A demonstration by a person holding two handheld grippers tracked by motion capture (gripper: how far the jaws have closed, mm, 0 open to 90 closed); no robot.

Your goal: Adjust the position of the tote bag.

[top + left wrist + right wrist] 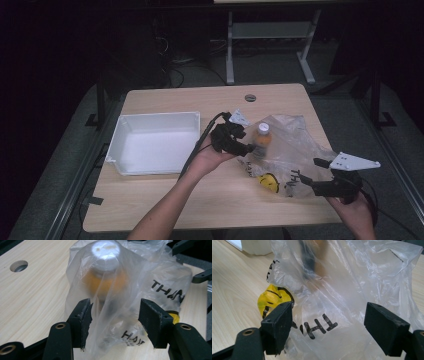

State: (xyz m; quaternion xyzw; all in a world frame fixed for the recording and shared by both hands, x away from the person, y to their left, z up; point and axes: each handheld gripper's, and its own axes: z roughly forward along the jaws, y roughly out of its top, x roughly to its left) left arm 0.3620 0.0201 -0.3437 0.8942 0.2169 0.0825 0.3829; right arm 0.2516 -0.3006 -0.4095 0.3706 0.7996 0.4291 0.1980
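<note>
Orange bottle (262, 140) (white cap) upright inside crumpled clear plastic bag (295, 150) on table.

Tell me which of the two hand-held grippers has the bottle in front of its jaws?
The left gripper, mid-table: its open jaws flank the bagged orange bottle. The right gripper, near the table's edge, faces only the plastic bag.

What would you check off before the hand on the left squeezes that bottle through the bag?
1. Orange bottle with a white cap sits between the left gripper's fingers: ok.
2. Bottle upright on the light wooden table: ok.
3. Thin clear plastic bag with black lettering lies between fingers and bottle, so grip may slip: not ok.
4. Fingers pressing on the bottle already: not ok, gaps show on both sides.
5. Right gripper steadying the bag: not ok, its fingers stand open around the film.
6. White rectangular plastic bin ready alongside: ok.
</note>
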